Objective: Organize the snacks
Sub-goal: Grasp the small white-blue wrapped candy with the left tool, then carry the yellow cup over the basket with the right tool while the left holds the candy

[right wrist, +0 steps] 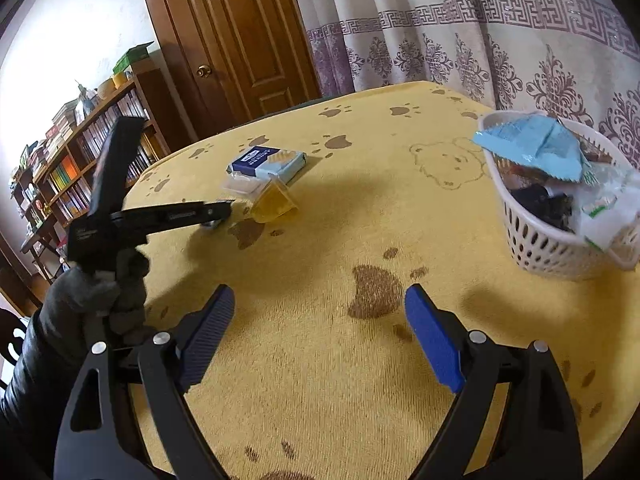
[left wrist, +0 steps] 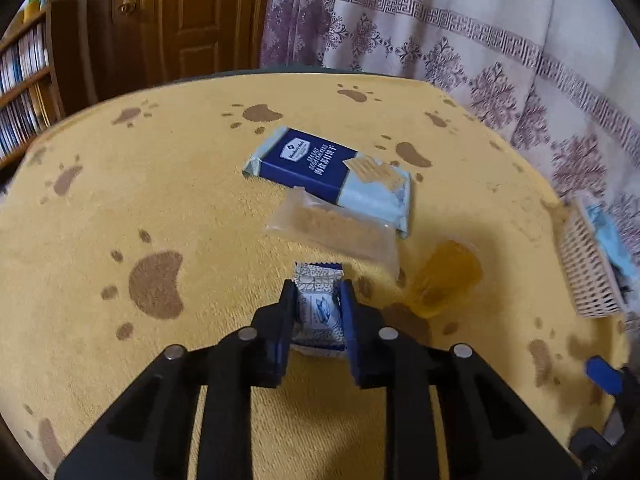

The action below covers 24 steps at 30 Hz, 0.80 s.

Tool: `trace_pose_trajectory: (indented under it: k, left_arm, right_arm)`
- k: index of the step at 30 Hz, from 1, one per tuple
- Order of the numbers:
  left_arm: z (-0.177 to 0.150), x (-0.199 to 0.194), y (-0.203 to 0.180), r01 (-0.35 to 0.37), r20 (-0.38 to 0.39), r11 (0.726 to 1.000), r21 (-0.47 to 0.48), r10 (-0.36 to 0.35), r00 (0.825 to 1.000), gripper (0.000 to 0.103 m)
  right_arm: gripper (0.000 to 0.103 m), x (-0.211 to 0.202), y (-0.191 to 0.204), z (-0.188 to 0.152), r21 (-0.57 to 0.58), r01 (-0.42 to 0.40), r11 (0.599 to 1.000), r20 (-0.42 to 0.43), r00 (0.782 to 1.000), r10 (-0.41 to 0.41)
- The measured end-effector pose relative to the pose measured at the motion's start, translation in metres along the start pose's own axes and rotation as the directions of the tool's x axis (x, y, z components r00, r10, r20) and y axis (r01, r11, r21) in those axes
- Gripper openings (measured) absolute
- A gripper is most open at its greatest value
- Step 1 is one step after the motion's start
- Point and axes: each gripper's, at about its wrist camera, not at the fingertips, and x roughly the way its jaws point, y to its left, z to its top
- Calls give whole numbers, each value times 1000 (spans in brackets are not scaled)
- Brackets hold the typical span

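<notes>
- Yellow towelling printed with brown paw marks covers the one worktop (left wrist: 200,208), and every snack lies on it or in the basket.
- One white slotted basket (right wrist: 536,240) stands at the worktop's right side, well apart from the loose snacks; it holds a light blue wrapper on top, something dark, and a white and green packet, though I cannot count all that lies under them.
- One blue and pale blue cracker pack (left wrist: 332,172) lies flat toward the far side, the largest of the loose snacks.
- One clear-wrapped brown bar (left wrist: 334,232) lies just in front of the pack and overlaps its near edge.
- One amber jelly cup (left wrist: 444,280) lies tipped on its side just right of the bar.
- One small white and blue patterned packet (left wrist: 320,308) sits nearest me on the cloth, in front of the bar.
- Loose snacks counted: four.
- My left gripper (left wrist: 318,312) is clamped on that small packet, one finger pressed to each side.
- My right gripper (right wrist: 320,336) hangs over bare cloth with its two blue pads wide apart and nothing between them, the basket off to its right.
</notes>
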Motion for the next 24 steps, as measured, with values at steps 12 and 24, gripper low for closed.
trace_pose_trajectory:
  k: [12, 24]
  left_arm:
    - [1, -53, 35, -26, 159, 990, -138, 48, 986, 22]
    - [0, -56, 38, -30, 169, 989, -145, 55, 984, 22]
  right_arm:
    - [88, 79, 40, 47, -162, -28, 986, -103, 995, 11]
    - [77, 150, 54, 74, -233, 38, 972, -175, 981, -80]
